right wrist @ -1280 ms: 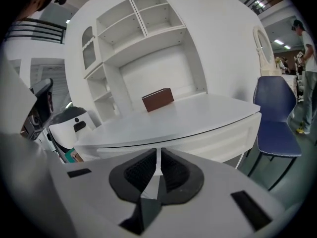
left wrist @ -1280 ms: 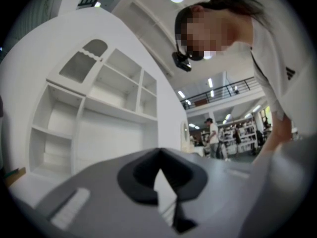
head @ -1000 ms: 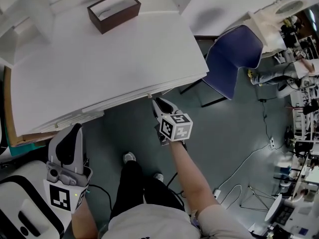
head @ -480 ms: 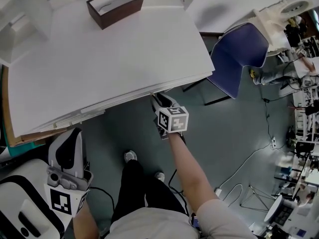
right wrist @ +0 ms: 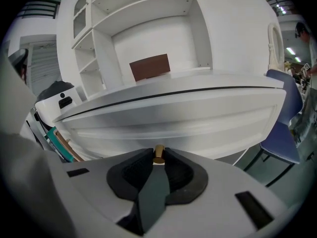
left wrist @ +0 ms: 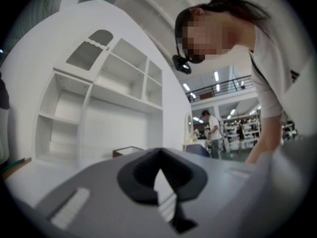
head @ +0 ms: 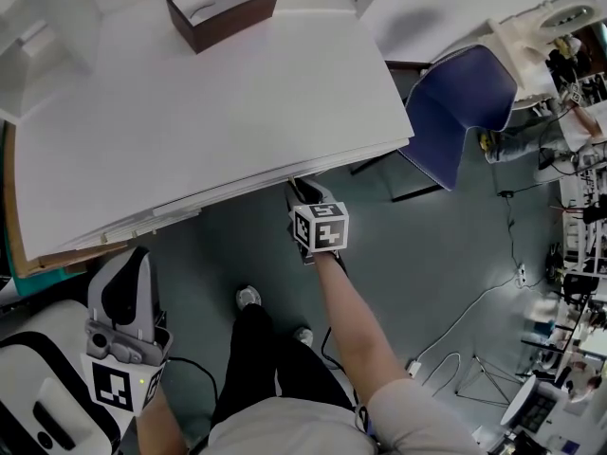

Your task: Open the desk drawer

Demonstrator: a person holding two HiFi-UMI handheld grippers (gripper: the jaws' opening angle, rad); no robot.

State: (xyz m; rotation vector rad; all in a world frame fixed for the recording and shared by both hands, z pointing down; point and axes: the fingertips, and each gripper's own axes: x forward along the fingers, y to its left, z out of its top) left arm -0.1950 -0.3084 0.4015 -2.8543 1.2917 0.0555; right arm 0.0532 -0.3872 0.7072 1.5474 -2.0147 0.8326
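The white desk [head: 218, 102] has a shut drawer front [right wrist: 168, 118] under its front edge. A small brass drawer knob [right wrist: 158, 153] sticks out of that front. My right gripper [right wrist: 158, 158] has the knob between its fingertips. Its jaws have just been closing, and the pads lie against both sides of the knob. In the head view the right gripper [head: 302, 191] reaches in under the desk edge. My left gripper [head: 133, 256] hangs low at the left, apart from the desk. Its jaws are together on nothing [left wrist: 158, 151].
A brown open box [head: 223, 8] sits at the back of the desktop, below white shelves [right wrist: 143, 14]. A blue chair [head: 460, 102] stands to the right of the desk. A white machine [head: 38, 396] is beside my left gripper. The person's shoes [head: 247, 299] and cables [head: 455, 320] are on the floor.
The right gripper has edged left and closer in under the desk's front edge. The left gripper has sunk slightly. The drawer has not moved.
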